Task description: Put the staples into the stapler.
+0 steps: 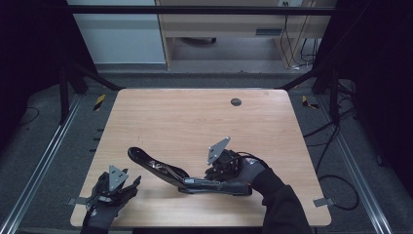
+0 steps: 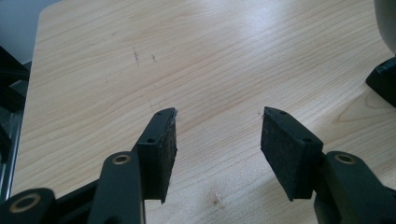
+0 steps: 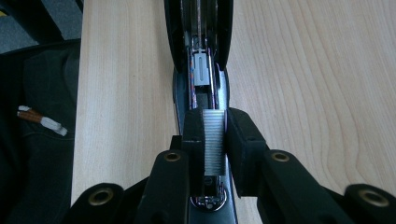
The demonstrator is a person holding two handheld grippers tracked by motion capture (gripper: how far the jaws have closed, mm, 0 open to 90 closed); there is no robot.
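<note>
A black stapler (image 1: 168,171) lies on the wooden table (image 1: 195,122) near the front, its top arm swung open up and to the left. My right gripper (image 1: 210,176) is over its rear half. In the right gripper view the right gripper (image 3: 214,125) is shut on a silver strip of staples (image 3: 214,140), held right above the stapler's open magazine channel (image 3: 201,74). My left gripper (image 1: 132,186) rests at the front left corner, apart from the stapler. Its jaws (image 2: 218,126) stand open over bare wood with nothing between them.
A round dark grommet (image 1: 235,102) sits in the table's far right part. The table's front edge runs close under both hands. A dark object (image 2: 383,79) shows at the right edge of the left gripper view. Cables lie on the floor at the right (image 1: 331,141).
</note>
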